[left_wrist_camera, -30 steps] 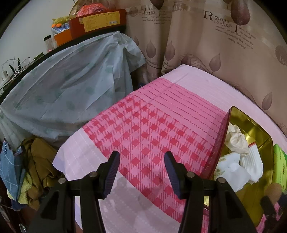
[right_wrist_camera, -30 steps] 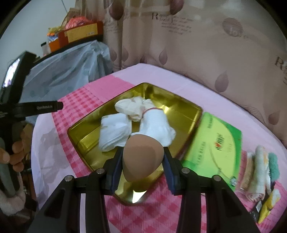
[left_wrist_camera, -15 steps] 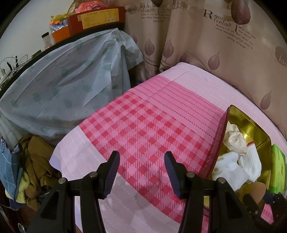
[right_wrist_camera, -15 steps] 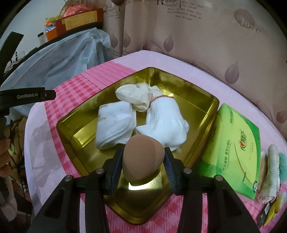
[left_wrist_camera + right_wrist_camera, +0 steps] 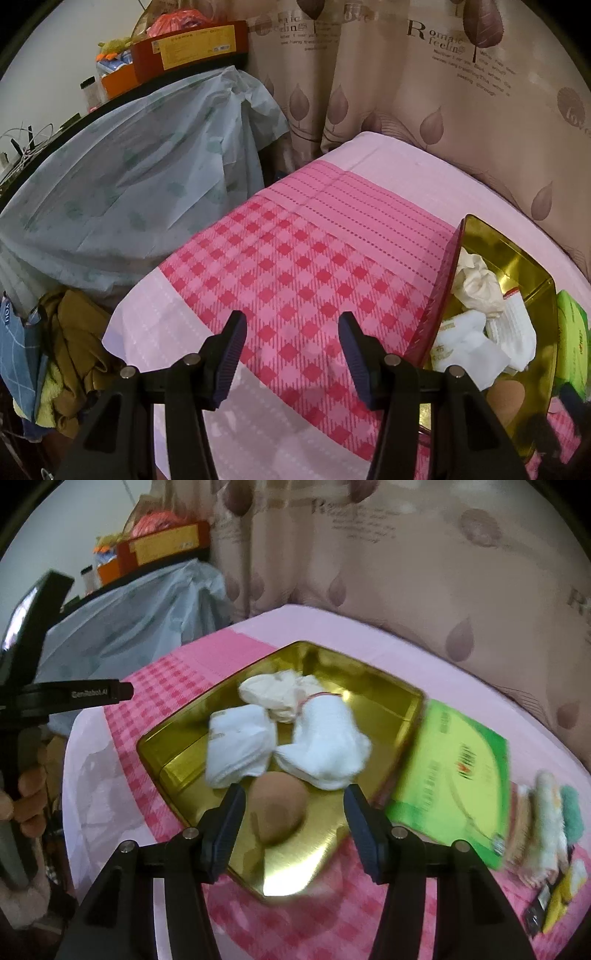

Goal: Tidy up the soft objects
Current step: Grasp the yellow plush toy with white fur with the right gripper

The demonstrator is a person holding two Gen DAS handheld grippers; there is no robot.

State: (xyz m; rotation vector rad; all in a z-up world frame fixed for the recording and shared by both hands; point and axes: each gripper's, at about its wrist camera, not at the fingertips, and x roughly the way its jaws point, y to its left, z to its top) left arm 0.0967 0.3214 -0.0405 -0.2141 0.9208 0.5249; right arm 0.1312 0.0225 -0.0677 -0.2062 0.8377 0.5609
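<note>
1. Over the near corner of a gold tray [image 5: 384,705], the right gripper [image 5: 293,805] hangs with its jaws spread; they have just been opening, and a brown egg-shaped sponge [image 5: 279,812] lies on the tray floor between them, clear of both pads.
2. Behind the sponge, three white socks [image 5: 321,749] sit bunched together in the tray.
3. Right of the tray, a green packet [image 5: 454,771] lies just beside it, with rolled cloths [image 5: 543,823] near the worktop's edge.
4. Left of the tray, the left gripper [image 5: 291,354] hovers with its jaws spread and nothing between them, above a pink checked cloth [image 5: 295,258] covering the worktop.
5. Along the left edge of the right-wrist view, a person's fingers [image 5: 29,790] wrap a gripper handle.
</note>
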